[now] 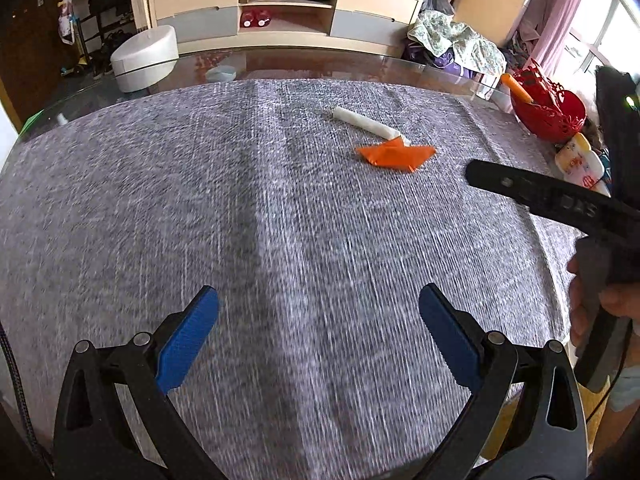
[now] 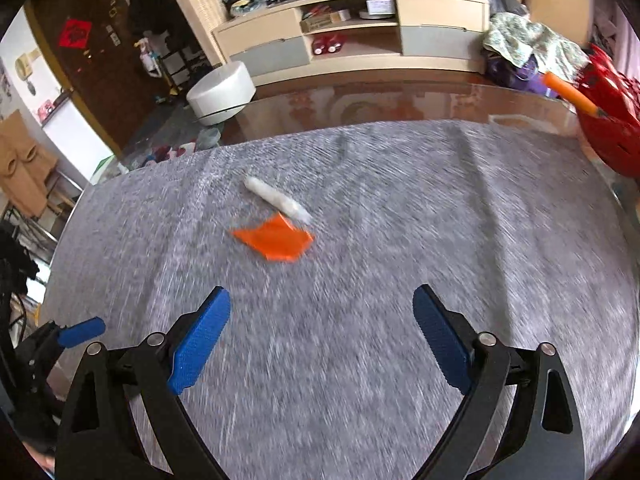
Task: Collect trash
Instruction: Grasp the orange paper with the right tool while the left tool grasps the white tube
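An orange folded paper scrap [image 1: 396, 154] [image 2: 276, 239] lies on the grey cloth, touching a white rolled paper [image 1: 366, 122] [image 2: 277, 199] just behind it. My left gripper [image 1: 318, 300] hovers open over the near part of the cloth, well short of both scraps, with nothing between its blue pads [image 1: 188, 344]. My right gripper [image 2: 322, 300] is open too, empty, and sits a short way in front of the orange scrap. In the left wrist view the right tool's black body [image 1: 552, 196] and a hand [image 1: 612, 304] show at the right edge.
A red openwork basket [image 1: 548, 108] [image 2: 612, 120] holding an orange-handled tool [image 2: 570, 94] stands at the table's right edge. The grey cloth [image 1: 280, 220] covers a glass-topped table [image 2: 400, 104]. Beyond are a white round stool [image 1: 144, 56] and a low cabinet [image 1: 284, 12].
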Action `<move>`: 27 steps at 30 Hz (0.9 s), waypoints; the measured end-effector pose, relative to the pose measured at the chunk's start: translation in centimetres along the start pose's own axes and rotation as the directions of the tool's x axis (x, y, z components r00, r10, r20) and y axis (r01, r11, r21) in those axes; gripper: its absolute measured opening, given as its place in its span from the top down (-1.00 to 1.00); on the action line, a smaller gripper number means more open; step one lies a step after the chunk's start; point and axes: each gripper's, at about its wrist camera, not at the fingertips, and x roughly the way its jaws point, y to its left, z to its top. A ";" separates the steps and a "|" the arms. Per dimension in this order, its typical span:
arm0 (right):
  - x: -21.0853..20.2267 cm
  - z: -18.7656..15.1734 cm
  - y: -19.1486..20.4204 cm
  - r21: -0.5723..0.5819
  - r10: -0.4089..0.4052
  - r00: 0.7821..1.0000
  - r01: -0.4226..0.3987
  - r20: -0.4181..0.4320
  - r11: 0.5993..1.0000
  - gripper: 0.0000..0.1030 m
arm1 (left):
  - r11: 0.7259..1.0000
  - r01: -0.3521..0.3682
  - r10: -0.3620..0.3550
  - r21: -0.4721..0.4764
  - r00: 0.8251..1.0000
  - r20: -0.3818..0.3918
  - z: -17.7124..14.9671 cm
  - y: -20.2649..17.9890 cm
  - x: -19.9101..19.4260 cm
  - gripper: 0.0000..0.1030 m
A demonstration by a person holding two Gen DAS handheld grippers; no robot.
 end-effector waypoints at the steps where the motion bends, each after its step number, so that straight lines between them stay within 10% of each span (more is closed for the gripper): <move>1: 0.5 0.3 0.2 -0.006 0.002 1.000 -0.002 -0.005 1.000 -0.72 | 1.000 0.001 -0.001 0.001 1.000 -0.003 0.4 0.1 0.4 -0.84; 12: 5.2 2.5 1.5 -0.109 0.013 0.998 -0.021 -0.069 0.994 -0.31 | 0.999 0.023 -0.022 0.032 0.999 -0.030 3.3 0.0 2.9 -0.84; 15: 5.5 2.5 2.1 -0.133 0.027 0.996 -0.039 -0.091 0.990 0.15 | 0.999 0.028 -0.027 0.036 0.999 -0.035 4.0 -0.3 3.5 -0.84; 27: 4.7 3.2 1.7 -0.160 0.090 0.988 -0.110 -0.125 0.981 0.83 | 0.998 0.034 -0.031 0.054 0.999 -0.039 6.1 -0.9 5.0 -0.84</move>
